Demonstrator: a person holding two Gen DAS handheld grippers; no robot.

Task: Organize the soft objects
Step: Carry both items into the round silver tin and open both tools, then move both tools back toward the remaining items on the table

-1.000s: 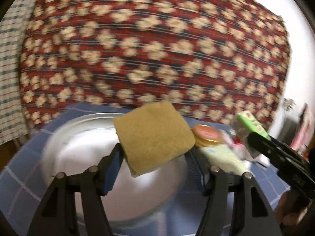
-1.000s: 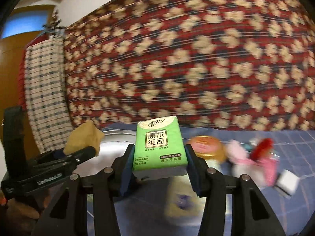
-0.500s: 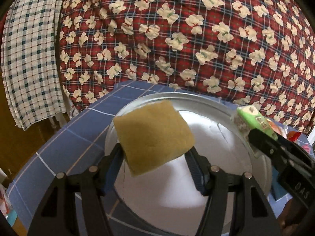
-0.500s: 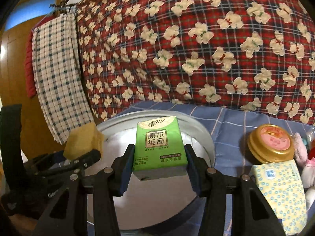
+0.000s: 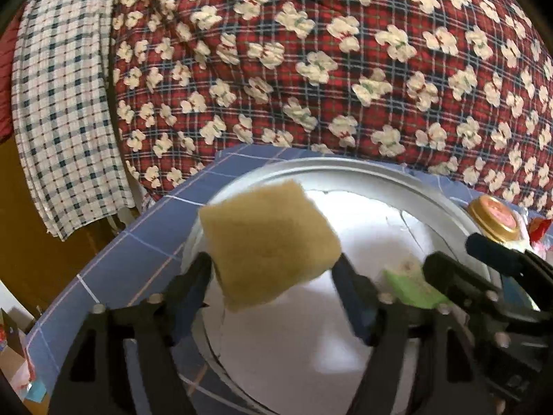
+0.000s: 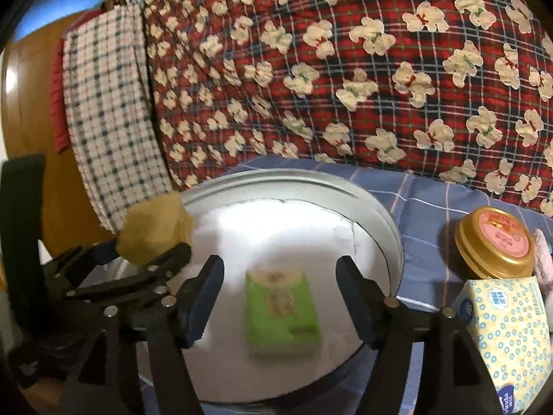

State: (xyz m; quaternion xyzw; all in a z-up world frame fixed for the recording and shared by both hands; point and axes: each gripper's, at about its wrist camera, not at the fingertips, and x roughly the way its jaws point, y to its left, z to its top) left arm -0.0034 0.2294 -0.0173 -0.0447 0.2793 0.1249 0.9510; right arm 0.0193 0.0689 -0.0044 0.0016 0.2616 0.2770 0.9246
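Observation:
A tan sponge [image 5: 269, 242] is between the fingers of my left gripper [image 5: 273, 280], over the left part of a round silver tray [image 5: 345, 173]. The jaws look slightly spread, and the sponge is blurred. My right gripper [image 6: 280, 294] is open over the same tray [image 6: 293, 176]. A green tissue pack [image 6: 280, 311] lies flat in the tray below it, also showing in the left wrist view [image 5: 411, 287]. The sponge [image 6: 155, 228] and left gripper [image 6: 138, 259] show at the left of the right wrist view.
The tray sits on a blue checked cloth [image 6: 432, 200]. A gold-lidded jar [image 6: 494, 242] and a yellow dotted tissue pack [image 6: 511, 339] lie to the tray's right. A red plaid quilt [image 6: 345, 69] rises behind, and a checked towel [image 6: 107, 103] hangs at the left.
Both grippers moved over the tray. My right gripper opened and the green tissue pack dropped into the tray. The left jaws spread a little around the sponge.

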